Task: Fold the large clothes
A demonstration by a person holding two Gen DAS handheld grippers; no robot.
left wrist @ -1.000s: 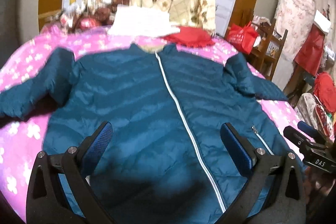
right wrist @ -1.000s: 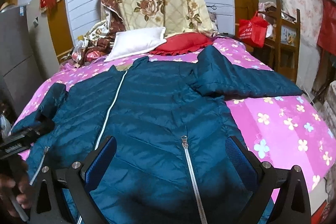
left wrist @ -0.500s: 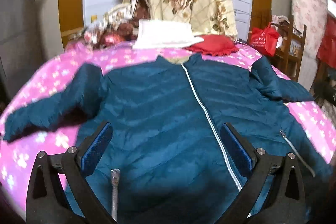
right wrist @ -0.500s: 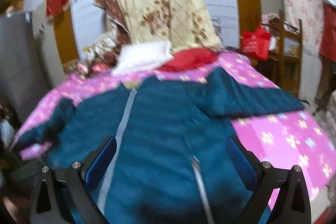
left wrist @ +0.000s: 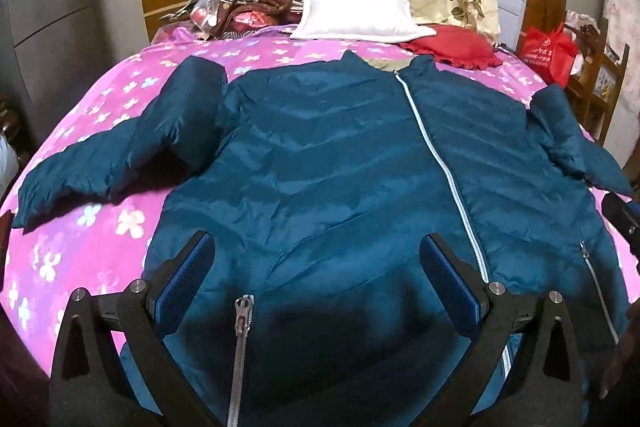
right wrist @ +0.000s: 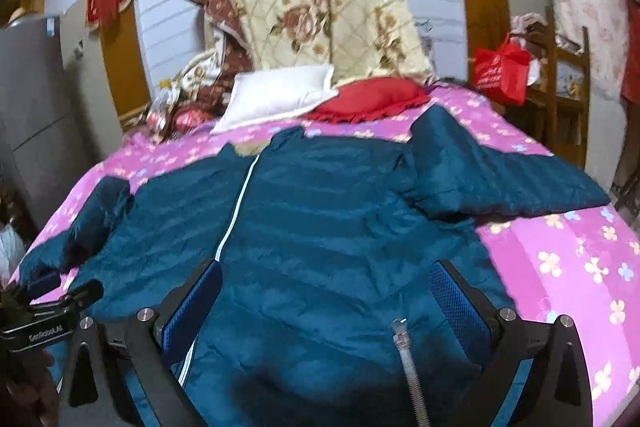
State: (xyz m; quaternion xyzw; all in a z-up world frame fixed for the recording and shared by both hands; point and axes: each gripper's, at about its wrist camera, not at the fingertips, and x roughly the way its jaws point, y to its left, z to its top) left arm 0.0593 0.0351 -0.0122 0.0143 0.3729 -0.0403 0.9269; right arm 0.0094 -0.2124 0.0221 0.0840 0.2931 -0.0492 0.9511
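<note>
A teal jacket (left wrist: 340,167) is spread flat, zipped, on the pink bedspread (left wrist: 100,227). The left gripper (left wrist: 316,275) and right gripper (right wrist: 326,301) are held wide apart above its hem, at 6 o'clock, gripping nothing.

Left gripper (left wrist: 318,269) and right gripper (right wrist: 328,297) both hover level, jaws spread wide, holding nothing.
</note>
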